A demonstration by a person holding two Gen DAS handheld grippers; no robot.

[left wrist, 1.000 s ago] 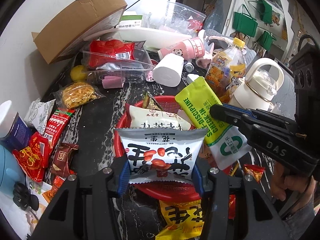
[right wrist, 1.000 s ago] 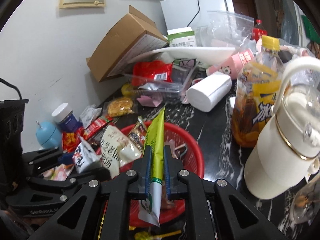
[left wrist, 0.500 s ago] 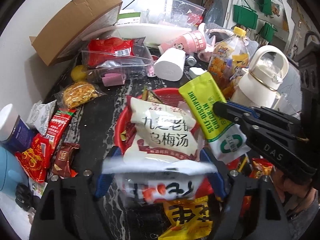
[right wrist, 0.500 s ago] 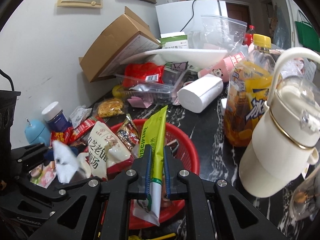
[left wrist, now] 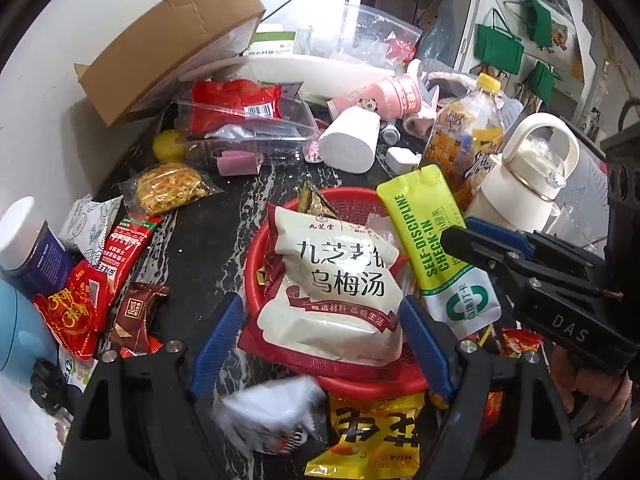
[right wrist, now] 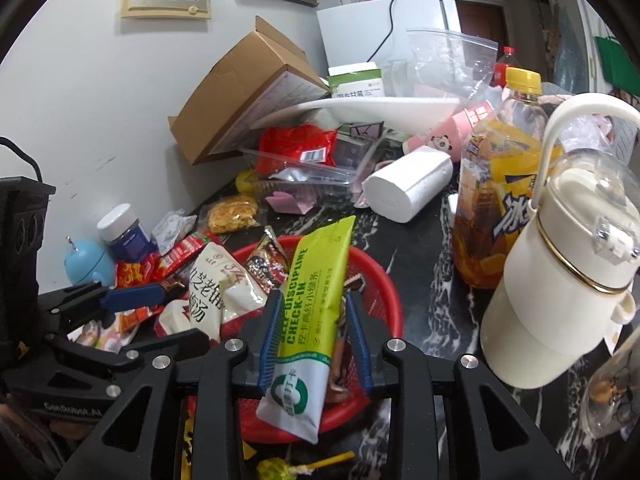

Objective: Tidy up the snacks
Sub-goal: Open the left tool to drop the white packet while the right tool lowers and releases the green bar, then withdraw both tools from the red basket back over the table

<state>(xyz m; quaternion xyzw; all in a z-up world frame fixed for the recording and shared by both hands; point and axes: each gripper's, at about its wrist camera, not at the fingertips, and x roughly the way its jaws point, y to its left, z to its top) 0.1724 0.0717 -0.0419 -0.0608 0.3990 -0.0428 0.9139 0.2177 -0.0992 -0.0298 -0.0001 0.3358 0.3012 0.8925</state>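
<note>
Right gripper (right wrist: 314, 338) had just been opening, jaws apart around the green sachet (right wrist: 316, 300), pads seemingly off it, over the red mesh basket (right wrist: 382, 280). Sachet: flat, light, floppy, slick film; best pinched mid-body. Left gripper (left wrist: 320, 344) wide apart, empty, above the soft white pouch (left wrist: 332, 284) in the basket.

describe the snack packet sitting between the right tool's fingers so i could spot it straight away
Find the red basket on the dark marble table. Above it, between the right tool's blue pads, is a long lime-green stick pouch with a white lower end, the only one printed SELF-DISCIPLINE CHECK-IN.
</note>
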